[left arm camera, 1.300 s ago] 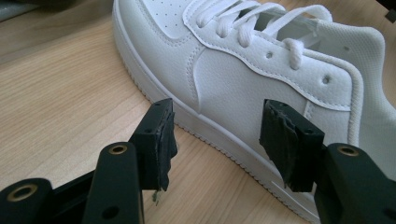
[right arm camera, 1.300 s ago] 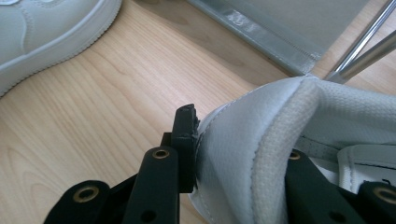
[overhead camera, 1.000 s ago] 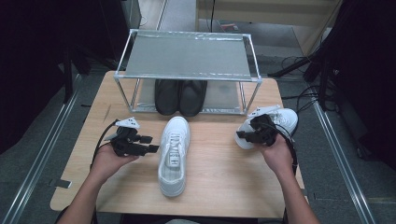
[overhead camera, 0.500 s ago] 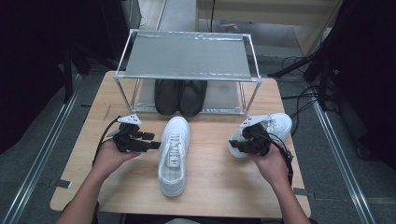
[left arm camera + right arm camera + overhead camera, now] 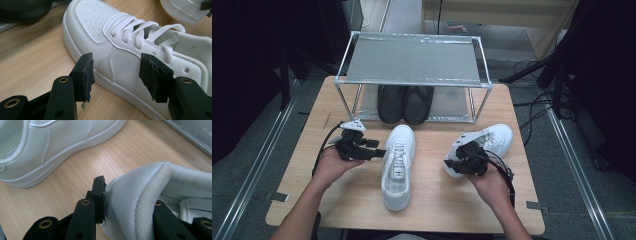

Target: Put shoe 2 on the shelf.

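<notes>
Two white sneakers lie on the wooden table (image 5: 432,200). One white sneaker (image 5: 398,165) (image 5: 120,57) rests in the middle, toe toward the rack. My left gripper (image 5: 374,148) (image 5: 116,75) stands open just beside its left flank, jaws apart on either side of the shoe's side wall without pressing it. The other white sneaker (image 5: 492,142) (image 5: 155,200) lies at the right. My right gripper (image 5: 457,162) (image 5: 125,202) is shut on its heel collar, one jaw outside the heel, the other inside the shoe.
A metal-framed rack (image 5: 412,62) with a grey top shelf stands at the table's far side. A pair of black shoes (image 5: 404,102) sits under it. Cables (image 5: 532,107) trail over the floor at the right.
My right gripper has dragged the second white sneaker leftward and a little toward the person. The left gripper and the middle sneaker have stayed put.
</notes>
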A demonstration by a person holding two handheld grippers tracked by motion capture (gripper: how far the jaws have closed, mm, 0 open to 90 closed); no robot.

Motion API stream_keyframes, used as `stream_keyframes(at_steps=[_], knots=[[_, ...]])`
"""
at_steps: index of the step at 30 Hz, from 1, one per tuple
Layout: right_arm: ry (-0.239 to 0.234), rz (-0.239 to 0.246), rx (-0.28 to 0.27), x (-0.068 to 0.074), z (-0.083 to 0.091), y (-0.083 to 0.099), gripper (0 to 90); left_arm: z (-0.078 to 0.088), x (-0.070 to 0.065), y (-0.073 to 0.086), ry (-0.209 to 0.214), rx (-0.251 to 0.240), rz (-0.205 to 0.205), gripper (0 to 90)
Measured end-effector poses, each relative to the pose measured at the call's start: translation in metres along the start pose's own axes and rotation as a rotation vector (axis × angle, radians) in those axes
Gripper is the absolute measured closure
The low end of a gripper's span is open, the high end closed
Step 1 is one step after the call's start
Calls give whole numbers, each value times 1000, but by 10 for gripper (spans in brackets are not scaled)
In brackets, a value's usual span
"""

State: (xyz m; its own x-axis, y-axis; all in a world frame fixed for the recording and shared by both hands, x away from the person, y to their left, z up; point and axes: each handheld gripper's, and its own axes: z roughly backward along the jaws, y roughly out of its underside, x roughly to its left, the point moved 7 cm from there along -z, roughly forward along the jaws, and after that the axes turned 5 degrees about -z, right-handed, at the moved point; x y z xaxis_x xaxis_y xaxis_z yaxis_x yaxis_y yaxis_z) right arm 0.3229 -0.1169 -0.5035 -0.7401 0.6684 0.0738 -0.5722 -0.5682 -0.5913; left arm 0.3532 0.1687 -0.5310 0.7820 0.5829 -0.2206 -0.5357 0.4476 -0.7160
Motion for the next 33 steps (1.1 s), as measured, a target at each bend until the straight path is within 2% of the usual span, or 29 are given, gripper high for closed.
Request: stream_keyframes(at_steps=[12,18,26,33], knots=[[-42,76,26,35,-17,-6,723,0,0,0,-4,4,-3,452],[-87,72,33,49,-26,-8,722,0,0,0,-1,3,-5,452],[-104,116,51,70,-39,-7,725,-1,-1,0,-2,7,-8,451],[-125,111,71,82,-48,1,734,-2,-2,0,2,5,-10,452]])
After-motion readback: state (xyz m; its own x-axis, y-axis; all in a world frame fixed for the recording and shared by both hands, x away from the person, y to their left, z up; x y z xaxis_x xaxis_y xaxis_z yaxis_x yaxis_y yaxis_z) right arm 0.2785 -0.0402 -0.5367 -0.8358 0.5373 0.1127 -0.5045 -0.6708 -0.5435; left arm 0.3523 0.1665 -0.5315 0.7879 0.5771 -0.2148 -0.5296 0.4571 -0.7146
